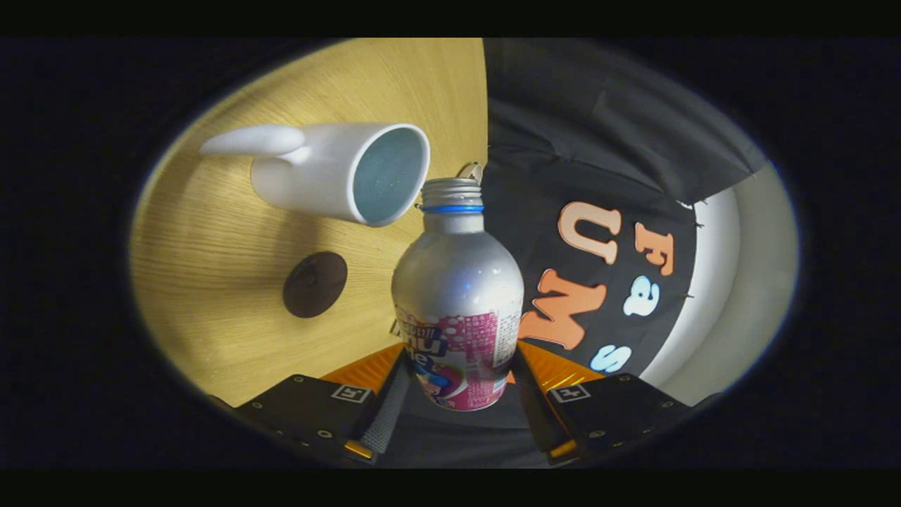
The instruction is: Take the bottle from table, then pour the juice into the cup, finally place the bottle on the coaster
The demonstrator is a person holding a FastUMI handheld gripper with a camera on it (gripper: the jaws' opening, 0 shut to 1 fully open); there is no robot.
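The gripper (457, 394) holds the bottle (457, 303) at center, turned sideways so its open mouth meets the cup (338, 172) at upper left for pouring.

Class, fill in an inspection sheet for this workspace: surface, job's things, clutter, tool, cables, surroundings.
Surface: wooden table.
Job's things: silver bottle, cap off, tipped with its mouth at the rim of the white cup; dark round coaster on the table beside the cup, nothing on it.
Clutter: nothing seen.
Tool: both fingers pressed on the bottle's lower body.
Cables: nothing seen.
Surroundings: black cloth wall.
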